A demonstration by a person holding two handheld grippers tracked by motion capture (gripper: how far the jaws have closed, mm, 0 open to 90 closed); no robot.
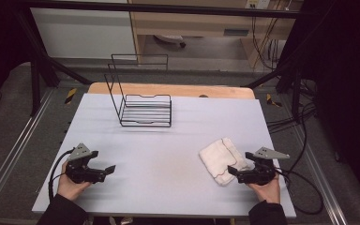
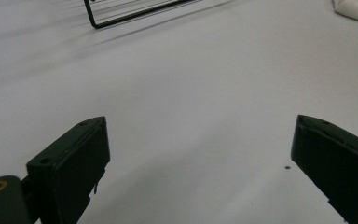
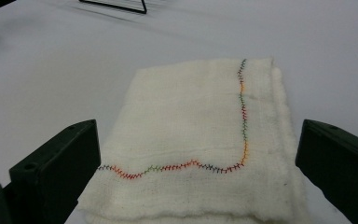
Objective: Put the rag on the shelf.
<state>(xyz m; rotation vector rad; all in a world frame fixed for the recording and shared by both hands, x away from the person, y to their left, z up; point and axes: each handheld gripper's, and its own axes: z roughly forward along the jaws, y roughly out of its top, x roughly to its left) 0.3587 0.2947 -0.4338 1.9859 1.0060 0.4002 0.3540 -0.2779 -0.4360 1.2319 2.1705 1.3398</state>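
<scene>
White folded cloth (image 1: 221, 160) lies at the near right of the grey table (image 1: 168, 140) in the high view, just in front of the right gripper (image 1: 234, 171); the left gripper (image 1: 108, 170) sits well apart at the near left, and a black wire rack (image 1: 143, 108) stands farther back. From the left gripper view, its jaws gape wide over bare tabletop, holding nothing. From the right gripper view, the jaws stand wide on either side of the cloth's near edge, its multicoloured stitching (image 3: 177, 167) between them, not gripping it.

A lab: black metal frame (image 1: 37, 70) and loose cables (image 1: 304, 122) surround the table (image 1: 168, 154).
</scene>
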